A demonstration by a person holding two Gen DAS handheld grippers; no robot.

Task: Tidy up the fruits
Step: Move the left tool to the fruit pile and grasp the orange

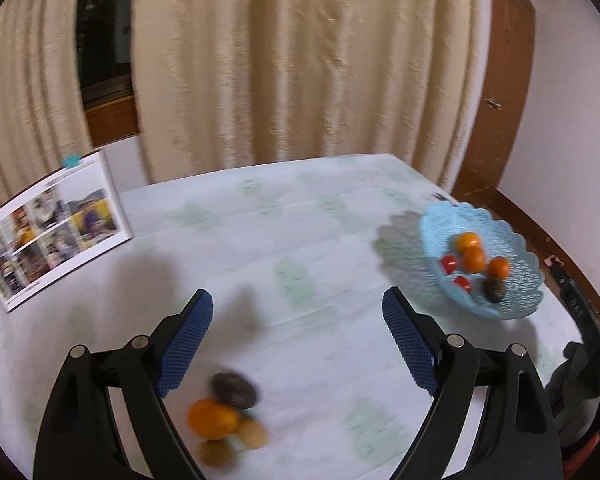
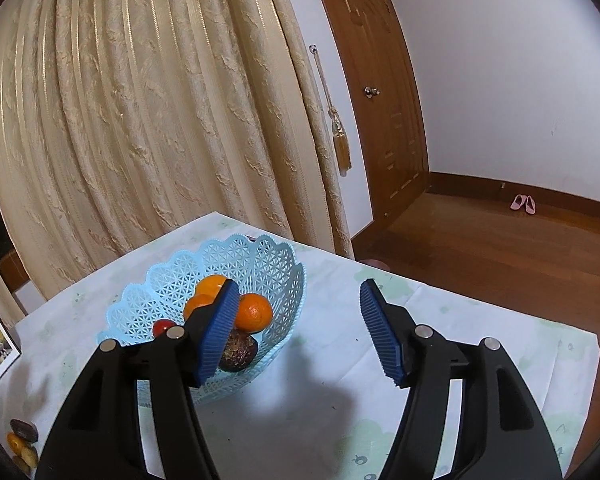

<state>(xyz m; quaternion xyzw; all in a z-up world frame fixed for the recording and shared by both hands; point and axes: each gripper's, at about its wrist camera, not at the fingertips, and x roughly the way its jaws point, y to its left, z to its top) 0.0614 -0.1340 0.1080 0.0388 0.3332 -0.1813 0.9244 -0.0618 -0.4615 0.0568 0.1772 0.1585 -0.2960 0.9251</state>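
Observation:
A light blue lattice basket [image 1: 512,300] stands at the table's right, also in the right wrist view [image 2: 260,256]. It holds three oranges [image 1: 474,259], two small red fruits [image 1: 450,264] and a dark fruit [image 1: 495,290]. On the table near me lie an orange [image 1: 212,418], a dark fruit [image 1: 234,389] and two small brown fruits [image 1: 253,433], blurred. My left gripper [image 1: 298,304] is open and empty above them. My right gripper [image 2: 296,298] is open and empty just right of the basket.
An open photo book [image 1: 52,224] lies at the table's left. Cream curtains [image 1: 300,60] hang behind the table. The table's right edge drops to a wooden floor [image 2: 500,256] with a door [image 2: 380,92] beyond.

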